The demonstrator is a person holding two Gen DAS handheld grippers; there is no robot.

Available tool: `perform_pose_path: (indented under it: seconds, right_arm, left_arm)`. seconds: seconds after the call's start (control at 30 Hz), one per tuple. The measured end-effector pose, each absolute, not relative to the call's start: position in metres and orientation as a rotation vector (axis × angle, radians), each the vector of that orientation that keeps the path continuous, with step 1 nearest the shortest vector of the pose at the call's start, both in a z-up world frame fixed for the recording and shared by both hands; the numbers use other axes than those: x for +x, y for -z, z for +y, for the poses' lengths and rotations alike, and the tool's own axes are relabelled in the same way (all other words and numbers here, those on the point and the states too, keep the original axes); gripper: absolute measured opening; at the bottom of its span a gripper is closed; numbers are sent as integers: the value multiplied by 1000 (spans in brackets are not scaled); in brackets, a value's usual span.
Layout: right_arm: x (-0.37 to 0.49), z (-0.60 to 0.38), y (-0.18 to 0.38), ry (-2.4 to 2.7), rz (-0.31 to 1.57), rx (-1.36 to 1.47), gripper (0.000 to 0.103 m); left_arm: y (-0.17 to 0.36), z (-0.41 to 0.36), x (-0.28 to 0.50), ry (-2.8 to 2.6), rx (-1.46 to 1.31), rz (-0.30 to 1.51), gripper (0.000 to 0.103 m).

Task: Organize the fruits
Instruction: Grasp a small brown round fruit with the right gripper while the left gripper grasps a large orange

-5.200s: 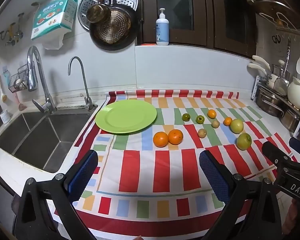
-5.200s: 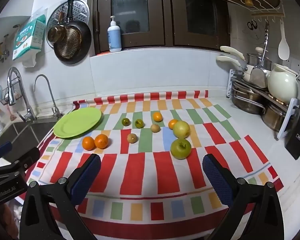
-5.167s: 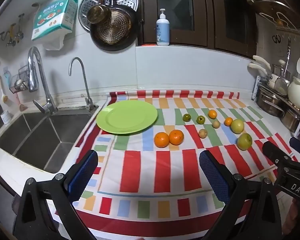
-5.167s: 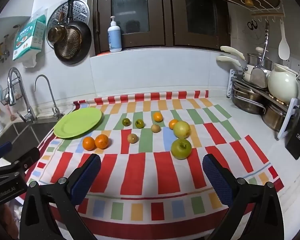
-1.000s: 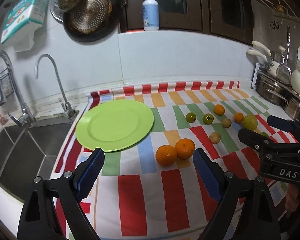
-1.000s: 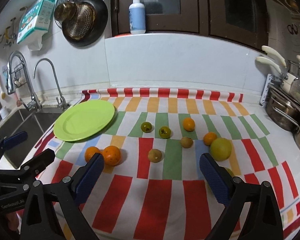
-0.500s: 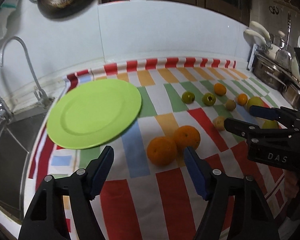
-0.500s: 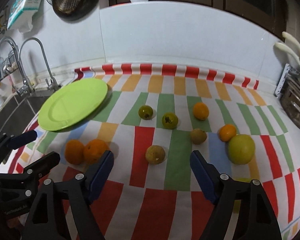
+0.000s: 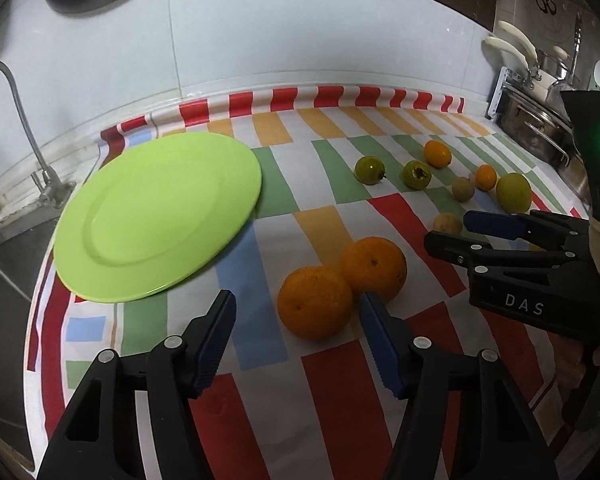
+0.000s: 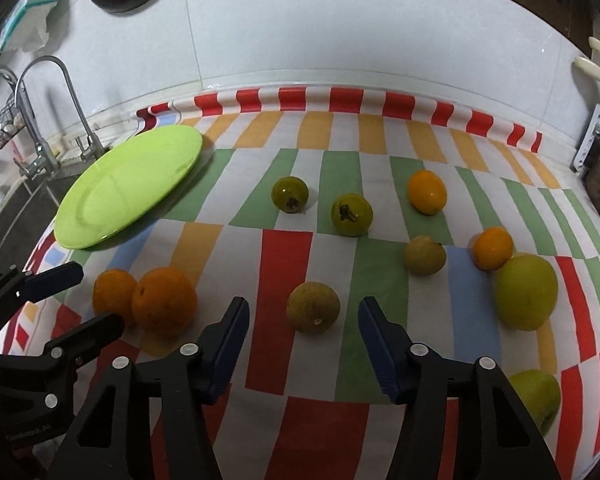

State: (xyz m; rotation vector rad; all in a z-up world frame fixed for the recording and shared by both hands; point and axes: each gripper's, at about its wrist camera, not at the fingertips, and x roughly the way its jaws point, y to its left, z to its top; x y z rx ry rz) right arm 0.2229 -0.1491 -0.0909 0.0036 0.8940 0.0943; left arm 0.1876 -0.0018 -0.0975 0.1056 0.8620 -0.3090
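Two oranges lie touching on the striped cloth: the near one (image 9: 315,307) sits just ahead of my open left gripper (image 9: 298,322), the other (image 9: 374,268) behind it to the right. An empty green plate (image 9: 156,216) lies at the left. My open right gripper (image 10: 302,330) straddles a small brown fruit (image 10: 313,307). Beyond lie two green tomatoes (image 10: 290,194) (image 10: 351,214), two small oranges (image 10: 427,191) (image 10: 492,248), another brown fruit (image 10: 425,255) and two yellow-green apples (image 10: 526,298) (image 10: 538,398).
A sink (image 9: 0,280) with taps (image 10: 32,120) lies left of the cloth (image 10: 320,420). Steel pots on a rack (image 9: 536,124) stand at the right. A tiled wall (image 10: 340,32) backs the counter. The right gripper also shows in the left wrist view (image 9: 456,230).
Both grippers have moved forward and down toward the cloth. The left one has come up to the near orange, the right one to the brown fruit. Both jaws have narrowed slightly but stay open.
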Motion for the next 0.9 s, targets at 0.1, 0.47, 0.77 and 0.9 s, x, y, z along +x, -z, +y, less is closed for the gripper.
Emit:
perform_pose_path:
  seconds: [0.1, 0.47, 0.77, 0.9]
  right_arm:
    - [225, -149, 93, -92, 899, 0, 50]
    - [232, -148, 100, -87, 909, -9, 32]
    - [220, -147, 91, -109, 882, 4, 30]
    - [210, -143, 82, -119, 863, 5, 30]
  left_arm:
    - [100, -3, 192, 324, 95, 876, 55]
    - [100, -4, 193, 369, 63, 873, 41]
    - [100, -3, 190, 358, 70, 860, 40]
    - [97, 1, 185, 345, 68, 850, 40]
